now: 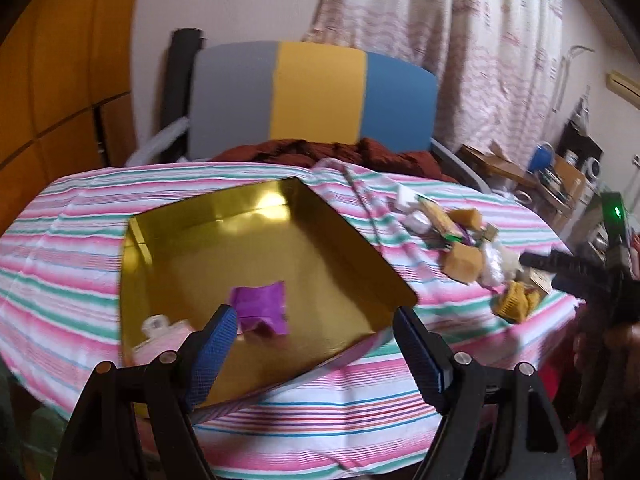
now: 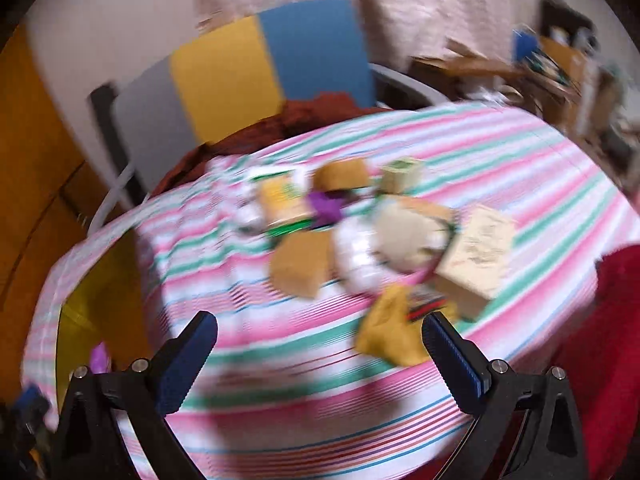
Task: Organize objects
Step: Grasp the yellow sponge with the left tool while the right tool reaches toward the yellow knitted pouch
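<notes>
Holding both tools over the striped tablecloth [image 1: 80, 216], I see my left gripper [image 1: 316, 320] spread wide with nothing between its blue pads [image 1: 218, 332]. Beyond it, at 12 o'clock, lies the gold tray [image 1: 320, 240]. In the tray, a purple packet [image 1: 262, 306] lies just past the left pad at 11 o'clock, and a pale pink item [image 1: 160, 336], too blurred to identify, sits in the tray's near-left corner at 9 o'clock.

In the right wrist view, my right gripper [image 2: 320, 334] likewise stands wide open and empty. The unsorted pile [image 2: 360, 232] lies at 12 o'clock, well apart from the tray: tan blocks, a white bundle, a pale box [image 2: 478, 252]. A yellow pouch [image 2: 390, 332] lies nearest, just inside the right pad at 1 o'clock. Motion blur obscures finer detail.
</notes>
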`<state>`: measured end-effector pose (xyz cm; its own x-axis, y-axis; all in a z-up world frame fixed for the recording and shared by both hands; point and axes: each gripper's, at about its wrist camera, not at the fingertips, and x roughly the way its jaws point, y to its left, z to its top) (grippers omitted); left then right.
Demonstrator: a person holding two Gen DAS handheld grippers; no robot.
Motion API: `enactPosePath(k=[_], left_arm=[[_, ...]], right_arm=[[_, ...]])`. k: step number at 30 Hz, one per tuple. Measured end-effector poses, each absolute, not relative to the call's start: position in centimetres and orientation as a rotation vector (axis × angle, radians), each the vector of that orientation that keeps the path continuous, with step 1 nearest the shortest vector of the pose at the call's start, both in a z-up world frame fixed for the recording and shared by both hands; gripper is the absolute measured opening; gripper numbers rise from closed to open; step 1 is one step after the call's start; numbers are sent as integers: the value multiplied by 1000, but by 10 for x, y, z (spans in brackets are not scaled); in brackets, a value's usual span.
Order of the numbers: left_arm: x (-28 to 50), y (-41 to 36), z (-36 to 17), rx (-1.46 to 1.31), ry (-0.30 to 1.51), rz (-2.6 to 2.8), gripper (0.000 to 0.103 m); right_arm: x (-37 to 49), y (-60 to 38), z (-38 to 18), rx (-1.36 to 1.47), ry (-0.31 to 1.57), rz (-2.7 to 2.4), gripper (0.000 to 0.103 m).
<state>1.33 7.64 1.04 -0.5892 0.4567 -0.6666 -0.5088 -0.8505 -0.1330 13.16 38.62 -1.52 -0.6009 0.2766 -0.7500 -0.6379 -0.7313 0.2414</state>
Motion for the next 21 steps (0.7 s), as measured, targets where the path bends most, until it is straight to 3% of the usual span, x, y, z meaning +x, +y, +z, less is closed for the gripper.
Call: enactPosePath(k=[7,14,18,21], left_arm=[[9,120,7,-999,151,2279,81],[13,180,8,-982,271,2168,80],[13,226,1,-967,370,2124,80],[5,262,-9,-979,412,2095,81]], right_arm=[[158,493,-16,-836,992,2103,103],[158,555,-30,-800,973,2015,103],[169,571,-56,-767,1227,2003,103],[173,575,-57,-732,1270,2019,103]])
